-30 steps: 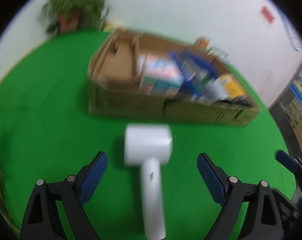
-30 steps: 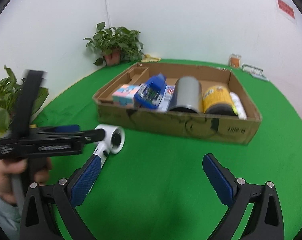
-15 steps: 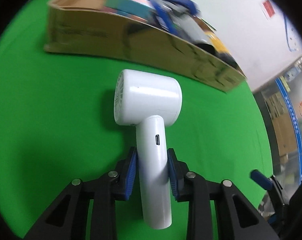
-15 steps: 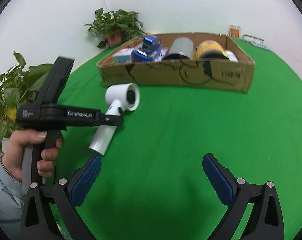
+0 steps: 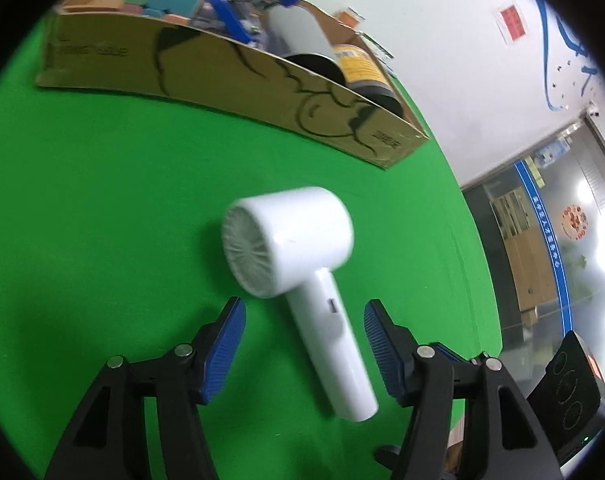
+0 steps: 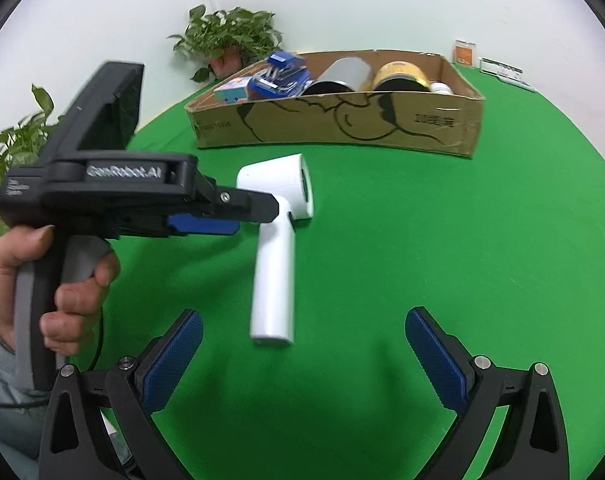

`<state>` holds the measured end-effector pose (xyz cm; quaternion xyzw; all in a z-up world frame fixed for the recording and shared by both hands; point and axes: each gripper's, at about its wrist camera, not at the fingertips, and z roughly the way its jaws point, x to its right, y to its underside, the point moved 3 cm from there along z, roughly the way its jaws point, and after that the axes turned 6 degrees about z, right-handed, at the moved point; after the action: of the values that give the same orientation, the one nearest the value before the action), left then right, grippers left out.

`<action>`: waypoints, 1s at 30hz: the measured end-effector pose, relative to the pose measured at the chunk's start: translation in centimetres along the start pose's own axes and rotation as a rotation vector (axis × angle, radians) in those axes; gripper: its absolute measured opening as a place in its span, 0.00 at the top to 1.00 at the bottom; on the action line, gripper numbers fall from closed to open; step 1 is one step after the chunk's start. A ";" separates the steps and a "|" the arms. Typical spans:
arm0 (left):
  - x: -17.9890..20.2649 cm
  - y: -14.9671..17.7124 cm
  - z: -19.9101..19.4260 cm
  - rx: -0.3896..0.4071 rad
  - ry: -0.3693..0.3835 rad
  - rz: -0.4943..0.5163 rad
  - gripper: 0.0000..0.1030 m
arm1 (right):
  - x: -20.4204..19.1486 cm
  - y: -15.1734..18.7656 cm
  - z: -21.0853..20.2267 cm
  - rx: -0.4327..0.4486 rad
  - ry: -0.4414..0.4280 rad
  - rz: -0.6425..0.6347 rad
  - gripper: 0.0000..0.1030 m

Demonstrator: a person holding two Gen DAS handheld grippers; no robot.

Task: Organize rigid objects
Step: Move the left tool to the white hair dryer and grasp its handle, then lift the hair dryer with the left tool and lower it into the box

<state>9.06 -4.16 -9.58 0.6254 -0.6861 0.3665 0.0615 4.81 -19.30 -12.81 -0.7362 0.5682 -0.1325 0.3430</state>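
Observation:
A white hair dryer (image 5: 298, 280) lies on the green cloth in front of the cardboard box (image 5: 238, 76); it also shows in the right wrist view (image 6: 276, 240). My left gripper (image 5: 304, 334) is open, its blue pads on either side of the dryer's handle without touching it. In the right wrist view the left gripper (image 6: 238, 216) sits by the dryer's head. My right gripper (image 6: 302, 344) is open and empty, just behind the end of the handle.
The box (image 6: 342, 120) holds a blue stapler (image 6: 280, 78), a grey can (image 6: 340, 76), a yellow can (image 6: 400, 78) and a pastel carton (image 6: 232, 90). Potted plants (image 6: 226, 42) stand at the back left. The table's right edge (image 5: 474, 240) is close.
My left gripper had shut on the dryer's handle and has now opened and let it go. The dryer now lies turned, handle towards the right gripper, closer to it.

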 end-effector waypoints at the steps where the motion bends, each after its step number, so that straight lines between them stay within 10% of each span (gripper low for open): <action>1: -0.2 0.0 0.1 0.000 -0.005 -0.006 0.41 | -0.5 -0.3 0.7 -0.016 0.005 -0.017 0.12; 6: -1.4 -0.3 0.6 0.003 0.002 -0.031 0.41 | -1.8 -0.5 4.4 -0.138 0.015 -0.041 0.67; 8: -1.5 -0.6 0.9 0.003 0.007 -0.031 0.41 | -2.4 -0.2 4.3 -0.123 0.014 -0.048 0.72; 24: -1.6 -0.4 2.5 -0.047 0.065 -0.008 0.44 | -4.2 0.3 5.2 -0.133 -0.057 0.010 0.69; 30: -2.0 -0.1 2.5 -0.058 0.032 -0.004 0.68 | -4.9 0.2 5.5 -0.122 -0.047 0.004 0.69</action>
<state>10.48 -4.00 -12.41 0.6187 -0.6942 0.3564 0.0911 6.30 -12.83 -15.95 -0.7575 0.5685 -0.0793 0.3110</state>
